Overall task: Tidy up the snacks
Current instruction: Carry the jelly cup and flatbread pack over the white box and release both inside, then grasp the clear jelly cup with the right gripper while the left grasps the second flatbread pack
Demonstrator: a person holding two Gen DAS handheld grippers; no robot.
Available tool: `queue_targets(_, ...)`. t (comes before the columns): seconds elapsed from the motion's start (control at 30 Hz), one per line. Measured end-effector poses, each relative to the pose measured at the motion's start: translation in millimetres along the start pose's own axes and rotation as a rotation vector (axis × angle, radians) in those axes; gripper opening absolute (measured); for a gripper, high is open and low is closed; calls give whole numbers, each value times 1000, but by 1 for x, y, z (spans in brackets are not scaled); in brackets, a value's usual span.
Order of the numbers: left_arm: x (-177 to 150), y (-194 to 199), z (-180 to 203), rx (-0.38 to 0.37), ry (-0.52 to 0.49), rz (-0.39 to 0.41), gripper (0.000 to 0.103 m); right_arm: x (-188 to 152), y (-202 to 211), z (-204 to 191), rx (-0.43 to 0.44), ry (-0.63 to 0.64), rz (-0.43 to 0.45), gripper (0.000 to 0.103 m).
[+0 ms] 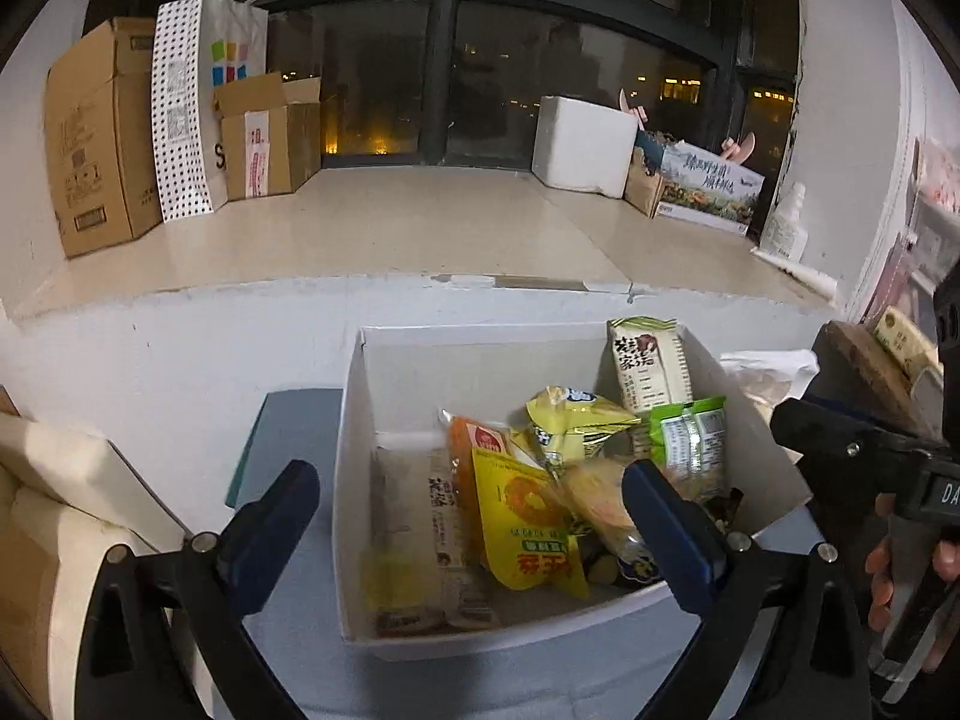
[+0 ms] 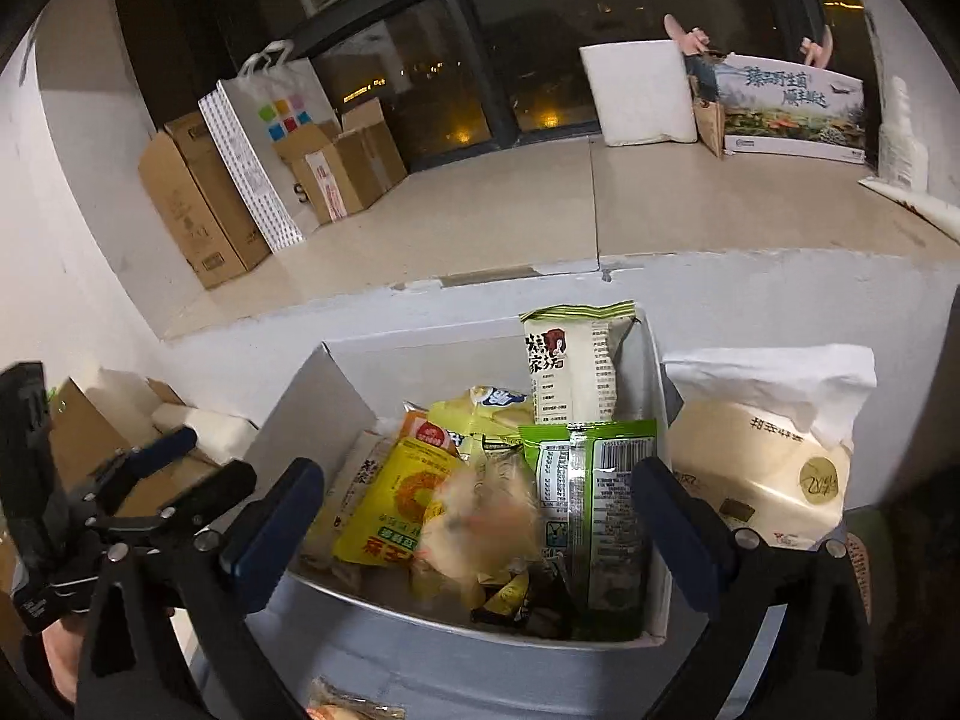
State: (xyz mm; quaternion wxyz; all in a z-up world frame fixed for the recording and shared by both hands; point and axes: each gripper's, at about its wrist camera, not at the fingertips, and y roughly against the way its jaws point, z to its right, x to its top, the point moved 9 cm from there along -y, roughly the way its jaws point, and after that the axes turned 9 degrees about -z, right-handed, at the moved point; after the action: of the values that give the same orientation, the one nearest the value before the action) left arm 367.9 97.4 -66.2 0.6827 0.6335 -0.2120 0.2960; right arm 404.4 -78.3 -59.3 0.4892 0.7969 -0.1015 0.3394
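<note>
While both grippers hung over the white box [image 1: 354, 480], their fingers stood wide apart with nothing clamped between them. The left gripper [image 1: 471, 516] straddled the box's left wall, one finger outside over the grey desk [image 1: 288, 420] and the other inside above the snacks. The right gripper [image 2: 471, 522] had both fingers over the box's near edge, spanning most of its width. Snacks filled the right half of the box: a yellow packet [image 1: 528, 516] lay flat, a green packet [image 2: 591, 504] leaned on the right wall, and a pale packet [image 2: 573, 360] stood upright in the far right corner. A long packet [image 1: 420, 528] lay flat toward the left wall, with bare box floor behind it. A tissue pack [image 2: 762, 468] sat just beside the right wall. Beyond the box's far edge rose a white ledge face, with a wide sill [image 1: 372, 234] above it, bare in the middle and cartons [image 1: 96, 132] at its ends.
</note>
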Motion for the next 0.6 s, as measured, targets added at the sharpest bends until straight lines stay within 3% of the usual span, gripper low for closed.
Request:
queue_targets(0.13, -11, 20, 6, -10, -25, 5, 103, -13, 19, -5, 41, 6, 16, 103)
queue_targets(0.27, -46, 60, 16, -42, -92, 25, 103, -37, 45, -7, 37, 43, 32, 103)
queue_targets(0.47, -109, 105, 29, -91, -112, 41, 103, -102, 88, -4, 54, 51, 72, 103)
queue_targets(0.6, -150, 114, 40, -125, -104, 16, 103, -153, 97, 2, 38, 44, 40, 103)
